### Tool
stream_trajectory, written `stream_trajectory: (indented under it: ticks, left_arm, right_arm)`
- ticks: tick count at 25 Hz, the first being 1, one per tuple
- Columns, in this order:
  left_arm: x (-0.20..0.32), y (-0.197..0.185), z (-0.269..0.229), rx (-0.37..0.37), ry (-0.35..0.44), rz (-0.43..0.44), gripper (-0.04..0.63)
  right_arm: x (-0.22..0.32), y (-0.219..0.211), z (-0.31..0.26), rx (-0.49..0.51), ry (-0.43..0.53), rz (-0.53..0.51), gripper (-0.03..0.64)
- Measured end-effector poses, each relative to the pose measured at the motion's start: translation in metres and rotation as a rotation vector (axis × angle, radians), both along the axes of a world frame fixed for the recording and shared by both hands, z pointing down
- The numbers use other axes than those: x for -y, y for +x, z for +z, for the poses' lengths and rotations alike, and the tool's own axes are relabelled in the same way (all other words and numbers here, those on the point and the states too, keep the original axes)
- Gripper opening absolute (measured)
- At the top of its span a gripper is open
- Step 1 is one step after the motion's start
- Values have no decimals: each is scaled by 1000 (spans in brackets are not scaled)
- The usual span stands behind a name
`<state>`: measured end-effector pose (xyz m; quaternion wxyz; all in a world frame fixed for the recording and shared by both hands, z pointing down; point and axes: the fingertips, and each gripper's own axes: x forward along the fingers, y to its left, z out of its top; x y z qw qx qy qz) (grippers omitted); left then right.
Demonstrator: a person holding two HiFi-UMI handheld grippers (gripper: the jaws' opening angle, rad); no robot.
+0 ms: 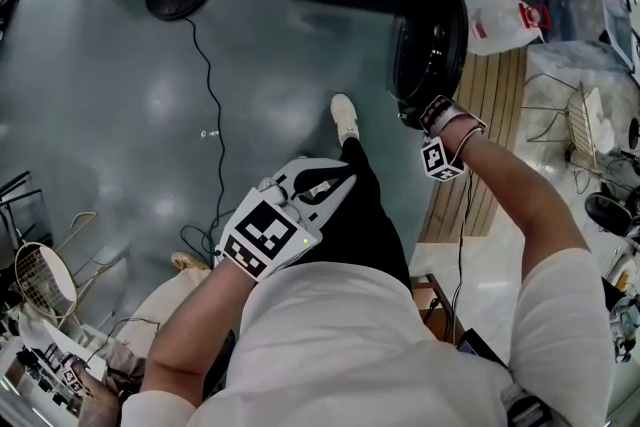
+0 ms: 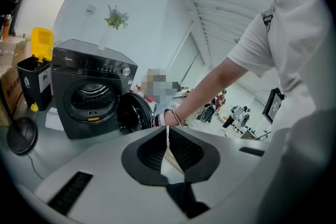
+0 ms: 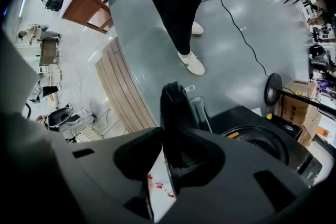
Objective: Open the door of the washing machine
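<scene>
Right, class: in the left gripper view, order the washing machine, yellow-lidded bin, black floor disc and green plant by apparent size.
Largest to smallest:
washing machine
yellow-lidded bin
black floor disc
green plant
Bin and disc look close; the disc is nearer the camera.

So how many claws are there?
2. The left claw hangs shut over the person's dark trouser leg; the right claw is clamped on the edge of the open washing machine door. None seem hidden.

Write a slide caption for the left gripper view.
Dark front-loading washing machine with its door swung open, the person's outstretched arm reaching to the door's edge.
</scene>
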<state>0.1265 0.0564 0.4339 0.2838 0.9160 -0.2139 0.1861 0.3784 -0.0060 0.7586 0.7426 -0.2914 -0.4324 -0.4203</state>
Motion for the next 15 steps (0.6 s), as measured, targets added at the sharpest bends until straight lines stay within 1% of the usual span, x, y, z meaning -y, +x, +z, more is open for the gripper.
stream_trajectory:
  ticks: [11,15]
  left_arm:
    - [3,6,-1,2,-1,11,23]
    - [6,8,0,3,-4,10,23]
  right_arm:
    - [-1,7,-2,-9,-19,10,106]
    - [-1,9,0,-12,-30,-2,106]
